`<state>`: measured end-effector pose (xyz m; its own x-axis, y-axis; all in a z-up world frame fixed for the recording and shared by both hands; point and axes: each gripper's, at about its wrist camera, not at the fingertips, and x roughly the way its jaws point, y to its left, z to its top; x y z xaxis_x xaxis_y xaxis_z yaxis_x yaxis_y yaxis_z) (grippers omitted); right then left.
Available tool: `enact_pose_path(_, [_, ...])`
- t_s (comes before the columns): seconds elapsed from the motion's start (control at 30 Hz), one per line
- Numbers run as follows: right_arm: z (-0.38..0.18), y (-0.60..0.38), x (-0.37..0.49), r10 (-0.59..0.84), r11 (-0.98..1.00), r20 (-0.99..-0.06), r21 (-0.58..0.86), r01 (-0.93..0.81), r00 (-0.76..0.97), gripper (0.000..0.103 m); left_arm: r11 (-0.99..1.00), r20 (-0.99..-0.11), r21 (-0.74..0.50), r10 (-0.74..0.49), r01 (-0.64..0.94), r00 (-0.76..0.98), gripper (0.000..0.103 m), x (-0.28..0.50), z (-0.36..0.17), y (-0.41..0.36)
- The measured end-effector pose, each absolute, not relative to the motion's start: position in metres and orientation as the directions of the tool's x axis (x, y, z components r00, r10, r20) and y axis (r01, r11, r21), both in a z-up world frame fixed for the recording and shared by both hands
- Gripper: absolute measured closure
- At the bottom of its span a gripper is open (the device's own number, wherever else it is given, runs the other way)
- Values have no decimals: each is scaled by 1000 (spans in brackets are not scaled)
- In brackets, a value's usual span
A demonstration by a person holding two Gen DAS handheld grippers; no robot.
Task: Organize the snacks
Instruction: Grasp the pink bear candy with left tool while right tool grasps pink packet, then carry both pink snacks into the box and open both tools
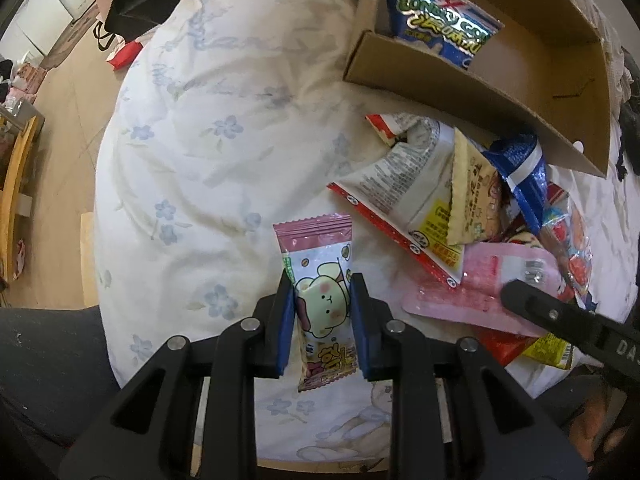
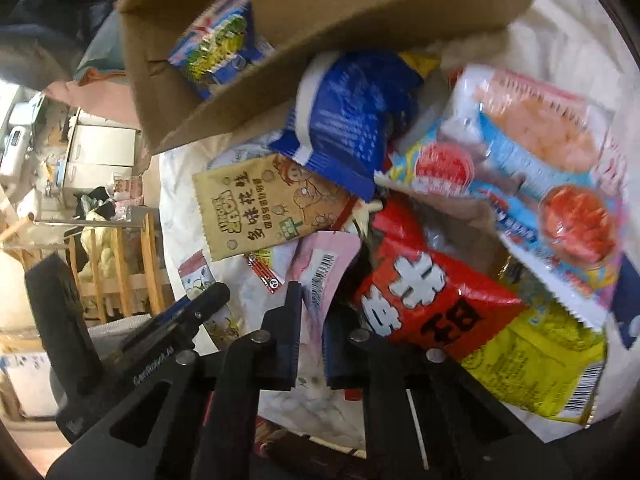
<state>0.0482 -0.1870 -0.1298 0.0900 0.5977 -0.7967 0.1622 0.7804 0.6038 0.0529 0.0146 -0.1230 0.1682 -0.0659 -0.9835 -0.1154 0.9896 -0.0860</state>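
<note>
Task early: one blue snack pack [image 1: 440, 24] in cardboard box [image 1: 400, 76], pile [image 2: 460, 220] left on bed [image 1: 200, 140] beside box.
Your left hand-held gripper [image 1: 323, 312] clamps bear-print pouch [image 1: 320, 288], off pile, toward bed's edge.
Your right hand-held gripper [image 2: 312, 332] pinched shut on pink packet [image 2: 320, 276] at pile's near edge.
Both still need boxing.

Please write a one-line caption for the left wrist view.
Left gripper holding a bear-print snack packet above the floral cloth.

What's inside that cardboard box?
One blue snack packet lies in the cardboard box. The near wall hides some floor, so more could sit there.
</note>
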Motion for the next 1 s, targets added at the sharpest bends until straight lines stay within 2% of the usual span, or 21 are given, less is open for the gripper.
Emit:
enact_pose_path(0.23, [-98, -215, 23, 607, 766, -781, 624, 154, 146, 96, 990, -976, -113, -95, -85, 196, 81, 46, -109, 8])
enact_pose_path(0.57, [-42, -274, 6, 629, 705, -705, 695, 140, 327, 96, 988, -957, -136, -111, -75, 269, 81, 61, -74, 7])
enact_pose_path(1.0, [-19, -302, 75, 589, 706, -674, 698, 123, 445, 96, 992, -887, -115, -126, 52, 445, 81, 133, 1, -23])
